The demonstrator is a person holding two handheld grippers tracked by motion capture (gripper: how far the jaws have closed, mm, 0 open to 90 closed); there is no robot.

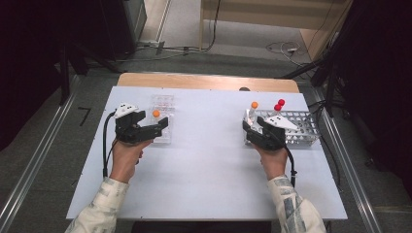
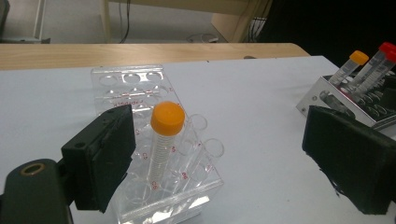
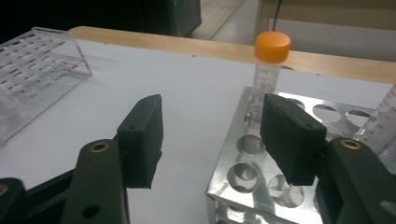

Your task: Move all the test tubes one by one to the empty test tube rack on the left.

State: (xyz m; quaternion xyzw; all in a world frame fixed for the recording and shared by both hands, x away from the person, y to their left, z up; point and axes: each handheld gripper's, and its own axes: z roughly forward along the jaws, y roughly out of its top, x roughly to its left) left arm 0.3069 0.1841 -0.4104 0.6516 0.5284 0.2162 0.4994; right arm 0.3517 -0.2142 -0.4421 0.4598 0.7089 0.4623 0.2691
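we see a white table (image 1: 209, 160) with a strip of bare wood along its far edge, and a person's two forearms in pale patterned sleeves coming in from the near side. on the right sits a metal tube rack (image 1: 301, 127) full of round holes, and on the left a clear plastic rack (image 1: 163, 119) with red lettering, well apart from the metal one. the left gripper (image 1: 158, 127) is held low just beside the clear rack, its jaws spread wide with nothing between the pads; in the left gripper view the rack lies between and beyond them. the right gripper (image 1: 252, 127) sits at the near left corner of the metal rack, jaws parted and gripping nothing, one pad over the rack's corner holes in the right gripper view. an orange-capped tube (image 2: 163, 142) stands upright in the clear rack. another orange-capped tube (image 3: 268, 74) stands in the metal rack just past the right gripper, and two red-capped tubes (image 1: 279, 105) lean in that rack farther back.
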